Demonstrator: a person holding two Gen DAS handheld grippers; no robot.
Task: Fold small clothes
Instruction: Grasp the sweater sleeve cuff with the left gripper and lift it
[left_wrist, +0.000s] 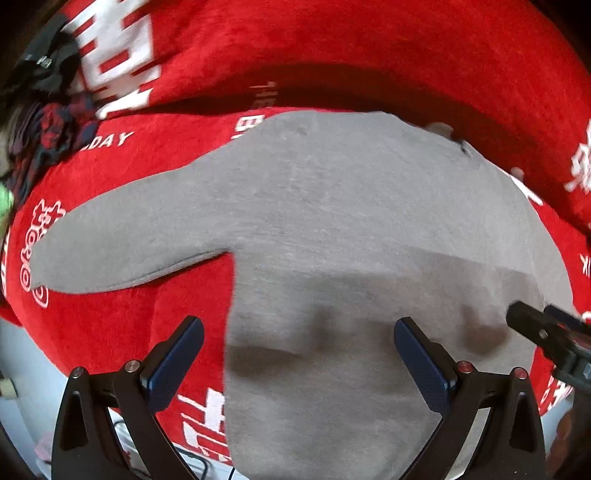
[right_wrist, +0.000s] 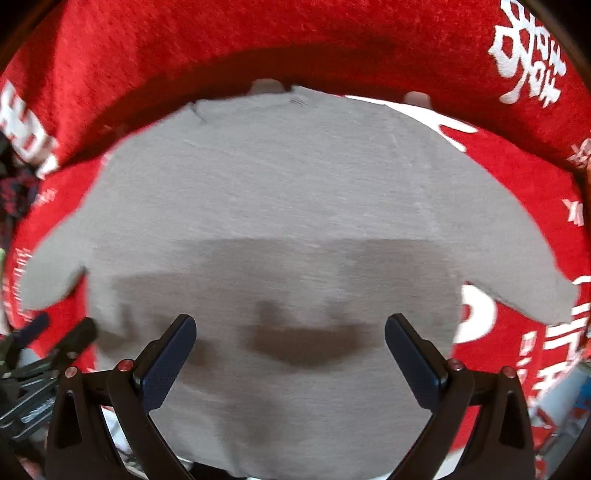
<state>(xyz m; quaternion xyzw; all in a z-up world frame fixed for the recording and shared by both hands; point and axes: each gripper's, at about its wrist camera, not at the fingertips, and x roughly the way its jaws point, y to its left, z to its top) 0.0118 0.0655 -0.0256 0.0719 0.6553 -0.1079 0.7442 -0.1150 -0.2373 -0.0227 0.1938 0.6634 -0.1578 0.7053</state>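
A small grey long-sleeved top lies spread flat on a red cloth with white lettering; it also fills the right wrist view. One sleeve stretches out to the left. In the right wrist view both sleeves spread sideways. My left gripper is open and empty above the top's lower left body edge. My right gripper is open and empty above the middle of the lower body. The right gripper's tip shows at the left wrist view's right edge.
The red cloth covers the surface and rises in a fold behind the top. A dark pile of other clothes lies at the far left. Cables and clutter sit by the near left edge.
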